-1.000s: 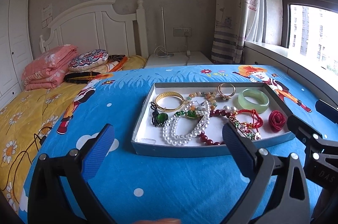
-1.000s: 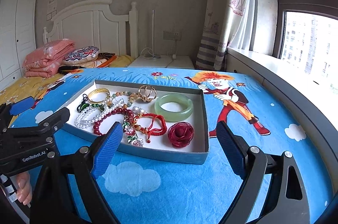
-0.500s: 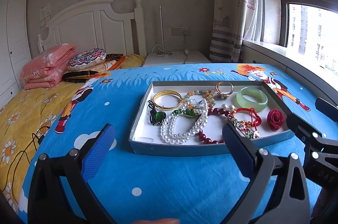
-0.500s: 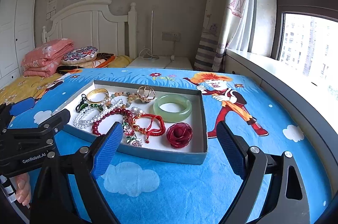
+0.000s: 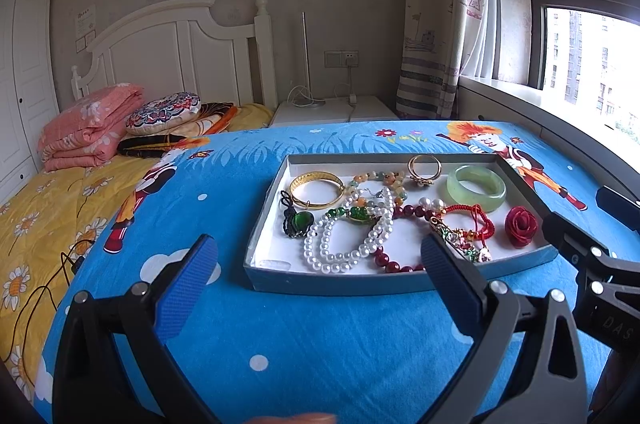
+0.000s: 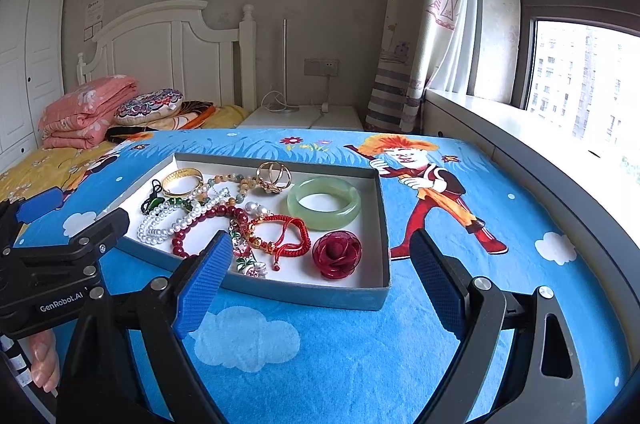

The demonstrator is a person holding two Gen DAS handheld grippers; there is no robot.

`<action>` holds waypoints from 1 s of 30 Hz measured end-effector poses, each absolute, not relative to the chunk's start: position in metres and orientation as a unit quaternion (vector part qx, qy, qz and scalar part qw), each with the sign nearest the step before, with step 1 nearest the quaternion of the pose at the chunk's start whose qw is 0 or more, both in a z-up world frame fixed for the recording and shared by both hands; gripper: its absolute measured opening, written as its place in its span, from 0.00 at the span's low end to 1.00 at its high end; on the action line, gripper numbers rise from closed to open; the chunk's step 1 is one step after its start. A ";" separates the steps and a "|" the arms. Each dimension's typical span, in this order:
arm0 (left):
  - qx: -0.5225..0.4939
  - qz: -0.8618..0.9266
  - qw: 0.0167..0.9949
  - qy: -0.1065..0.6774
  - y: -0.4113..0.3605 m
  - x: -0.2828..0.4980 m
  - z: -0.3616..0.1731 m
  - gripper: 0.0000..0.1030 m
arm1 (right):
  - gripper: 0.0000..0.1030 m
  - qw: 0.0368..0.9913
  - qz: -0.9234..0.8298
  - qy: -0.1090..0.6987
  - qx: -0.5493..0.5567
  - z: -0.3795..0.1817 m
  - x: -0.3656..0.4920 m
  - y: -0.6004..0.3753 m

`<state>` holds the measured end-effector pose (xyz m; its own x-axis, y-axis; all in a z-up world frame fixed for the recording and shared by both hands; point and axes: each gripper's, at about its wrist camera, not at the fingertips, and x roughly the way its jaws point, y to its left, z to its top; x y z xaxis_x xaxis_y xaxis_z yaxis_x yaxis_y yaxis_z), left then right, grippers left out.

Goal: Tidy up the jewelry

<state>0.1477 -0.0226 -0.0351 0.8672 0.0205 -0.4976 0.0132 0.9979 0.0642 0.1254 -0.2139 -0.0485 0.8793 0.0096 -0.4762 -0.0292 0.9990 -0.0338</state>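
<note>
On the blue bedspread (image 6: 340, 352) the jewelry tray (image 6: 312, 290) lies just ahead of both tools, right tool (image 6: 320, 284) nearer its red rose (image 6: 337, 254), left tool (image 5: 316, 280) nearer the pearls (image 5: 344, 244), both spread apart, empty.

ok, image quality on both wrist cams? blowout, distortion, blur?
Left wrist: window blown out, strong fisheye bend with dark corners, tray sharp, no motion blur. Right wrist: window also overexposed, same bend, jade bangle crisp under soft daylight.
</note>
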 end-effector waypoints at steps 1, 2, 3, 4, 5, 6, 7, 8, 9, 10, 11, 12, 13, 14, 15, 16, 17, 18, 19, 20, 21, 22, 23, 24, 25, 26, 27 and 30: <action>0.033 0.002 0.966 0.257 -0.023 0.148 -0.035 0.96 | 0.82 0.969 0.010 0.245 -0.020 -0.048 0.125 -0.214; 0.034 0.001 0.966 0.256 -0.023 0.148 -0.035 0.96 | 0.82 0.969 0.010 0.245 -0.020 -0.049 0.125 -0.214; 0.035 0.001 0.966 0.255 -0.024 0.147 -0.035 0.96 | 0.82 0.969 0.010 0.245 -0.020 -0.048 0.125 -0.214; 0.035 0.000 0.966 0.254 -0.024 0.147 -0.035 0.96 | 0.82 0.969 0.010 0.245 -0.020 -0.048 0.125 -0.214; 0.036 0.000 0.967 0.253 -0.025 0.146 -0.035 0.96 | 0.82 0.969 0.010 0.245 -0.020 -0.048 0.125 -0.214; 0.036 0.000 0.967 0.253 -0.026 0.146 -0.035 0.96 | 0.82 0.969 0.010 0.245 -0.021 -0.048 0.125 -0.214; 0.037 -0.001 0.967 0.252 -0.026 0.146 -0.035 0.96 | 0.82 0.969 0.010 0.245 -0.020 -0.048 0.125 -0.214; 0.037 -0.001 0.967 0.252 -0.026 0.146 -0.035 0.96 | 0.82 0.969 0.010 0.245 -0.020 -0.048 0.125 -0.214; 0.036 -0.001 0.967 0.252 -0.026 0.146 -0.035 0.96 | 0.82 0.969 0.010 0.244 -0.020 -0.048 0.125 -0.214; 0.036 -0.001 0.967 0.252 -0.026 0.146 -0.035 0.96 | 0.82 0.969 0.010 0.244 -0.020 -0.048 0.125 -0.214; 0.037 -0.001 0.967 0.252 -0.026 0.146 -0.035 0.96 | 0.82 0.970 0.009 0.244 -0.020 -0.048 0.124 -0.213; 0.037 -0.001 0.967 0.252 -0.026 0.146 -0.035 0.96 | 0.82 0.970 0.009 0.243 -0.021 -0.047 0.124 -0.214; 0.037 -0.001 0.967 0.251 -0.026 0.146 -0.035 0.96 | 0.82 0.970 0.009 0.243 -0.021 -0.047 0.124 -0.214; 0.037 -0.001 0.967 0.251 -0.027 0.147 -0.034 0.96 | 0.82 0.970 0.009 0.242 -0.021 -0.047 0.124 -0.213; 0.037 -0.001 0.967 0.251 -0.027 0.147 -0.034 0.96 | 0.82 0.970 0.009 0.243 -0.021 -0.047 0.124 -0.214; 0.038 -0.001 0.967 0.250 -0.028 0.147 -0.034 0.96 | 0.82 0.970 0.009 0.243 -0.021 -0.047 0.124 -0.213; 0.037 -0.001 0.967 0.251 -0.028 0.147 -0.034 0.96 | 0.82 0.970 0.009 0.243 -0.021 -0.047 0.124 -0.214; 0.037 -0.001 0.967 0.251 -0.028 0.147 -0.034 0.96 | 0.82 0.970 0.009 0.243 -0.021 -0.047 0.124 -0.214; 0.037 -0.001 0.967 0.250 -0.028 0.147 -0.034 0.96 | 0.82 0.970 0.009 0.243 -0.021 -0.047 0.124 -0.214; 0.037 -0.002 0.967 0.250 -0.028 0.147 -0.034 0.96 | 0.82 0.970 0.009 0.243 -0.021 -0.047 0.124 -0.213; 0.037 -0.002 0.968 0.250 -0.028 0.147 -0.034 0.96 | 0.82 0.970 0.009 0.243 -0.021 -0.047 0.124 -0.213; 0.038 -0.002 0.968 0.250 -0.028 0.147 -0.034 0.96 | 0.82 0.970 0.009 0.242 -0.021 -0.047 0.124 -0.213; 0.038 -0.002 0.968 0.250 -0.029 0.147 -0.034 0.96 | 0.82 0.970 0.010 0.242 -0.021 -0.047 0.124 -0.213; 0.038 -0.002 0.968 0.249 -0.029 0.147 -0.034 0.96 | 0.82 0.970 0.009 0.243 -0.021 -0.047 0.124 -0.213; 0.038 -0.003 0.968 0.249 -0.030 0.146 -0.034 0.96 | 0.82 0.970 0.009 0.243 -0.021 -0.047 0.124 -0.213; 0.038 -0.004 0.968 0.248 -0.030 0.146 -0.034 0.96 | 0.82 0.970 0.009 0.242 -0.021 -0.047 0.124 -0.213; 0.038 -0.004 0.968 0.248 -0.030 0.146 -0.034 0.96 | 0.82 0.970 0.009 0.242 -0.021 -0.046 0.124 -0.213; 0.038 -0.004 0.968 0.248 -0.031 0.146 -0.034 0.96 | 0.82 0.970 0.009 0.243 -0.021 -0.047 0.124 -0.213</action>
